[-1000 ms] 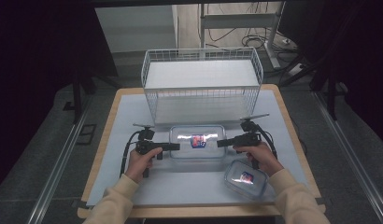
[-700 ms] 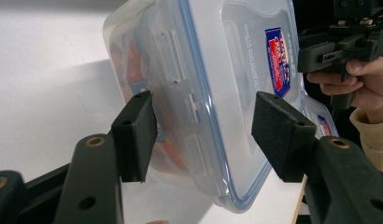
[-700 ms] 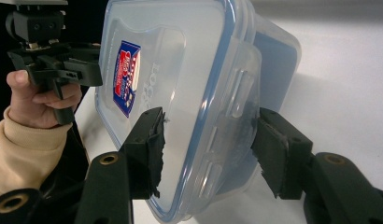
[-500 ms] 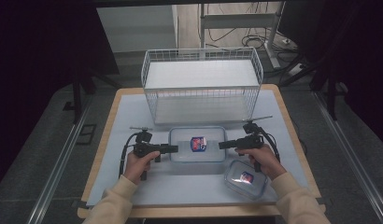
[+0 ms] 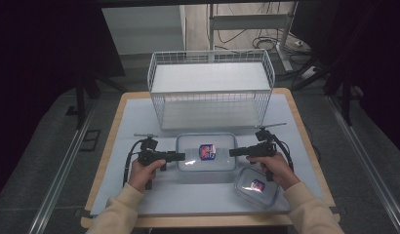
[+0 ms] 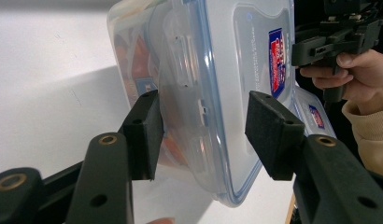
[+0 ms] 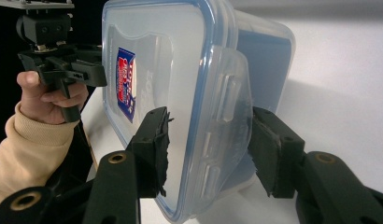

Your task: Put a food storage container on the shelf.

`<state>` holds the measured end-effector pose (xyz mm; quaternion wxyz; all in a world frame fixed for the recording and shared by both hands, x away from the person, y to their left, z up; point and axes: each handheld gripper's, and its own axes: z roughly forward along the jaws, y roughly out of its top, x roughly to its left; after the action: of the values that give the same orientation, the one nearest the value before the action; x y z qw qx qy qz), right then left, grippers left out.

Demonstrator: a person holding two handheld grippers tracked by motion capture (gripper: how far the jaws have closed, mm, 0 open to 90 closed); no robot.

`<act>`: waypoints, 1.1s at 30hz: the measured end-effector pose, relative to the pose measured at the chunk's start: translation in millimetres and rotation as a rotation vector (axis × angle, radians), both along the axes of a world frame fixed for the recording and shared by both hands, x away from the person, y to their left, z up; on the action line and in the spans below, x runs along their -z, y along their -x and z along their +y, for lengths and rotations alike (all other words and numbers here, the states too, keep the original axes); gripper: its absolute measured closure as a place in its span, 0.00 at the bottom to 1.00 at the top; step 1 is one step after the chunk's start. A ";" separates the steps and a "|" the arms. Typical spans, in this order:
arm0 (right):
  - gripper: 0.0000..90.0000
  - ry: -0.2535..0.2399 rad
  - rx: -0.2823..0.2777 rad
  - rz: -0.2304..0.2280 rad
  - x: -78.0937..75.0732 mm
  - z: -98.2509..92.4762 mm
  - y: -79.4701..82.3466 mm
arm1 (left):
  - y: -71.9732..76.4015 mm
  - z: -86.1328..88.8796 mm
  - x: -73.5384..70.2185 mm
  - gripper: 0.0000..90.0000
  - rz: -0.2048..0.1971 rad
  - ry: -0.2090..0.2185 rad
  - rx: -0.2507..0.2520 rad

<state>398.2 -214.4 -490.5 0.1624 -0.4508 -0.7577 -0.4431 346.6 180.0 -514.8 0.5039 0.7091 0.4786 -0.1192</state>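
From above, my left gripper [image 5: 181, 156] and my right gripper [image 5: 233, 152] meet the two short ends of the large clear container [image 5: 206, 151], which sits on the tabletop [image 5: 139, 117] just in front of the white wire basket [image 5: 211, 87]. The left gripper view adds what the high view cannot: my jaws stand apart, one on each side of the container's edge [image 6: 203, 93] beside its side latch [image 6: 178, 56], with a gap between the pads and the plastic, and something orange shows through the wall. In the right gripper view my right gripper [image 7: 208, 149] likewise straddles the lid rim and the other latch [image 7: 224, 121], jaws apart around it; whether the pads press the plastic I cannot tell. Each gripper view also shows my other hand with its gripper beyond the container. A smaller lidded container [image 5: 256, 187] lies near the front edge, just beside my right hand [image 5: 273, 165] and partly under my wrist. Compared with a second ago, the large container and both grippers sit a little nearer to me, farther from the basket.
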 end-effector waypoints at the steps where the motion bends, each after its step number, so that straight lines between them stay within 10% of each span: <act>1: 0.55 -0.002 0.000 0.001 0.2 -0.1 0.0 | 0.0 -0.2 0.0 0.53 0.001 0.001 -0.003; 13: 0.48 0.016 -0.011 -0.019 2.6 4.3 -5.6 | -2.9 -0.6 2.7 0.50 0.026 0.016 -0.019; 25: 0.57 -0.028 -0.003 0.061 3.2 -2.4 -9.1 | -1.4 -1.8 0.4 0.52 0.014 0.012 -0.030; 33: 0.59 -0.029 0.016 0.012 -0.6 -3.9 -1.3 | 2.6 -5.4 -3.7 0.54 -0.017 -0.011 -0.049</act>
<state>399.5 -218.4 -489.9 0.1696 -0.4572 -0.7466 -0.4526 344.0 174.6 -511.1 0.5068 0.7009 0.4922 -0.0979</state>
